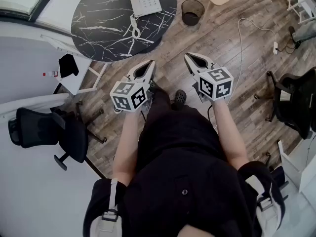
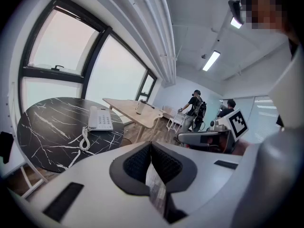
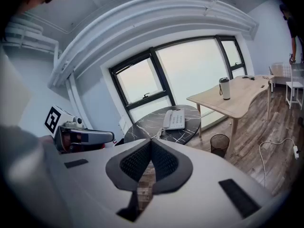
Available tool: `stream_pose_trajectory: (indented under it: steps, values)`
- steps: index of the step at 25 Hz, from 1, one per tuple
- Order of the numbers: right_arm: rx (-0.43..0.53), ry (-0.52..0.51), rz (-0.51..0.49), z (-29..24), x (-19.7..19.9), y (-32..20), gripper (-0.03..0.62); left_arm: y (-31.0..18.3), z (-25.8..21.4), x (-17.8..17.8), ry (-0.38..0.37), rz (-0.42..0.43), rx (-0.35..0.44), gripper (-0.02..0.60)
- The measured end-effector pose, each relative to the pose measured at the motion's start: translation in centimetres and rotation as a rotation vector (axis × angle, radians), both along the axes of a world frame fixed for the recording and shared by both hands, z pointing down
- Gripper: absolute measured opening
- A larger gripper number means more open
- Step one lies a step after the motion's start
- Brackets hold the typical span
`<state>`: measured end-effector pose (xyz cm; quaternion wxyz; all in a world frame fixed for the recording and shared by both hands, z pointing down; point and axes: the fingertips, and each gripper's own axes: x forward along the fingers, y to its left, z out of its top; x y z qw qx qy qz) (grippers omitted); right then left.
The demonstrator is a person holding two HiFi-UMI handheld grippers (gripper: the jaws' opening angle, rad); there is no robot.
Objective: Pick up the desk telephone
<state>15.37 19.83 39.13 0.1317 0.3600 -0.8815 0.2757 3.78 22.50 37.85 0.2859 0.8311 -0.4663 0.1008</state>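
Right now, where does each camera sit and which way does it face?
Head view: on the person's head, steeply down at table and telephone; arms, left gripper, right gripper show.
Left gripper view: on that gripper, along its shut jaws toward the telephone; right gripper at right.
Right gripper view: same, over its shut jaws toward the telephone; left gripper at left.
Shared: all three show the telephone on the table.

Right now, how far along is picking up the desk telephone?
Nothing is done: the desk telephone lies untouched on the round black marble table. In hand: left gripper and right gripper are shut, empty, short of the table. Remaining: approach, open, grip, lift.
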Motion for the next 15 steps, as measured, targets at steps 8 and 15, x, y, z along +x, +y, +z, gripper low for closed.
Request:
stream_pose_trajectory:
  steps: [8, 15]
  values:
    - [-0.004, 0.012, -0.010, 0.0, -0.8, 0.0, 0.031, 0.1, 0.1, 0.0, -0.009, 0.047, -0.002, 0.017]
    - [-0.021, 0.015, -0.012, 0.2, -1.1, 0.2, 0.031, 0.6, 0.6, -0.1, -0.019, 0.063, -0.028, 0.016]
